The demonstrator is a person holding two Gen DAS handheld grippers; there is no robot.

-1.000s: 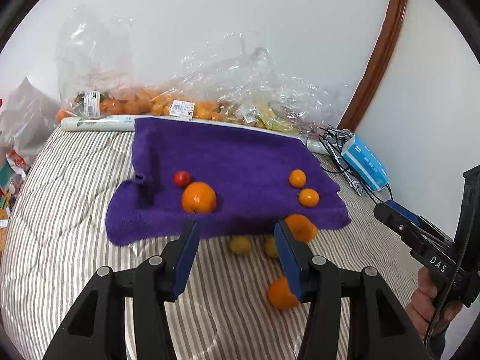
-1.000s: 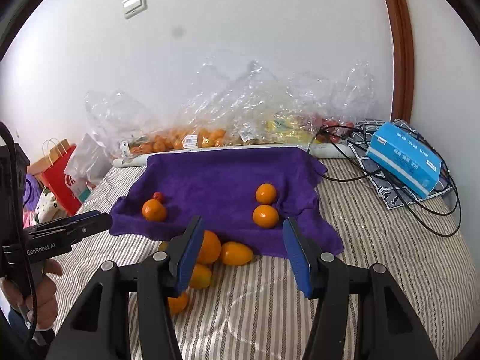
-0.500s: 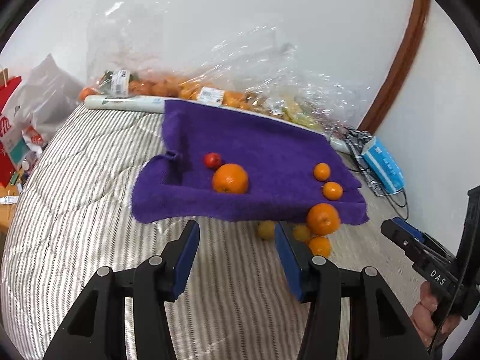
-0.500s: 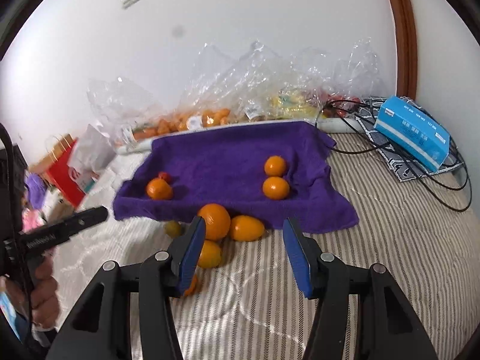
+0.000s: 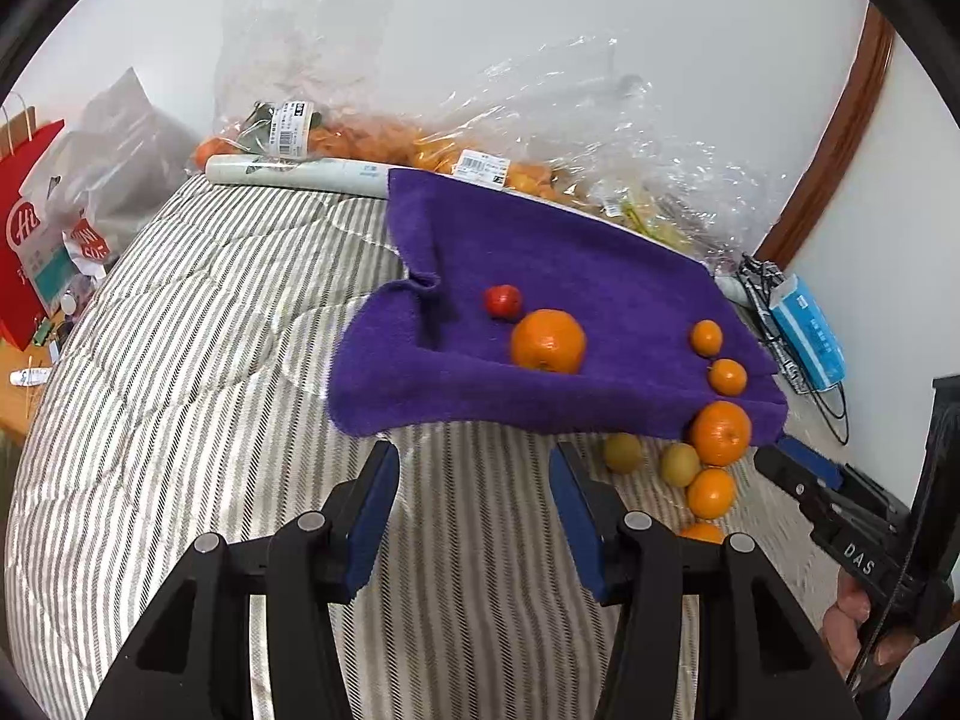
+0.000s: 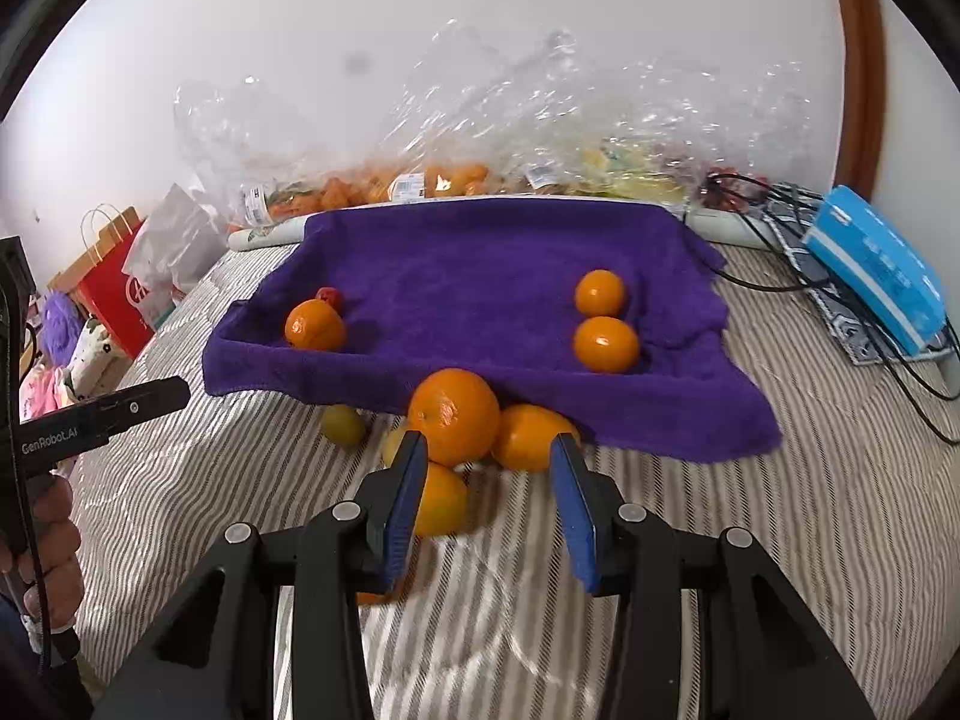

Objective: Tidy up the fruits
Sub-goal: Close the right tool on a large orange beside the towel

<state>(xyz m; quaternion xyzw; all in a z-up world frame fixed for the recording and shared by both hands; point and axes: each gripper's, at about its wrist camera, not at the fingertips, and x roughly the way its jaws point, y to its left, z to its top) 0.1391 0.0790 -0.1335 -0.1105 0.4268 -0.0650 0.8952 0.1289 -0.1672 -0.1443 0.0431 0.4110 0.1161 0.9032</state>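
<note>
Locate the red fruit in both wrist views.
Left wrist: red fruit sits mid-frame on the purple towel, just up-left of the big orange.
Right wrist: left of centre, half hidden behind that orange, near the towel's left edge.
Shared landmark: blue box at right.

four fruits point(image 6: 606, 344) on towel point(image 6: 480, 276), others point(image 6: 454, 416) clustered before it
</note>
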